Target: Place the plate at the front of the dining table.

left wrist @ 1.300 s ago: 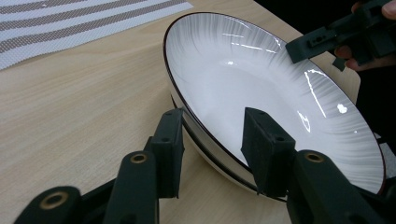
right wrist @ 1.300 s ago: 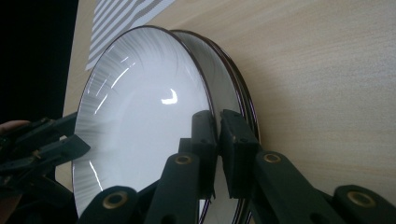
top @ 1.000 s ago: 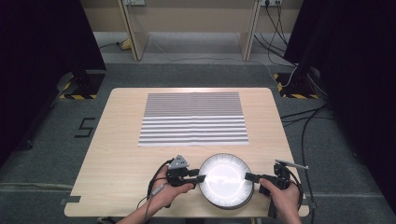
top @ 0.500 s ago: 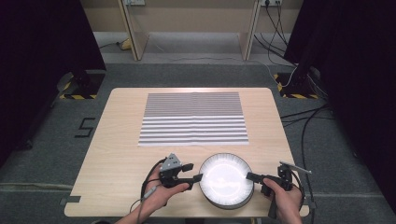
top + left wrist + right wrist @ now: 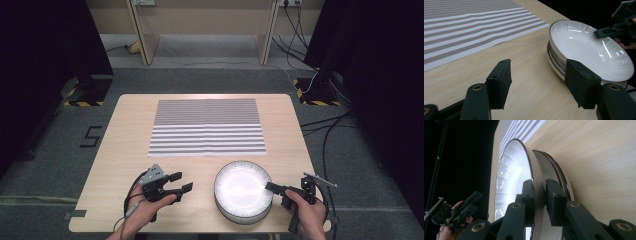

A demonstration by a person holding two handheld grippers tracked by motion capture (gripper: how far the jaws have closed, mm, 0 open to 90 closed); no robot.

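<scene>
High view showed a stack of white bowls (image 5: 243,190) standing at the near edge of the pale wooden worktop (image 5: 125,135), right of centre, just in front of a striped mat (image 5: 207,126) that lay flat across the middle. At least two bowls sat nested; the exact count could not be told.

The right claw (image 5: 270,187) came in from the bowls' right side, and the right gripper view showed its jaws closed on the rim of the top bowl (image 5: 534,182), one jaw inside the lip and one outside, both pads touching the wall. The left claw (image 5: 181,181) sat well apart from the stack on the left, jaws spread wide and holding nothing; in the left gripper view the stack (image 5: 589,50) lay ahead and to one side of its open jaws.

The bowls looked like glazed ceramic with a dark rim line: stiff, probably fairly heavy for a one-sided pinch, smooth enough to slip, and liable to chip if knocked against the one beneath. A rim hold as taken seemed the only purchase available, since the wall is too broad to span. Lifting from one edge would likely tip the bowl, so a second hold on the opposite rim by the left claw would steady it.
</scene>
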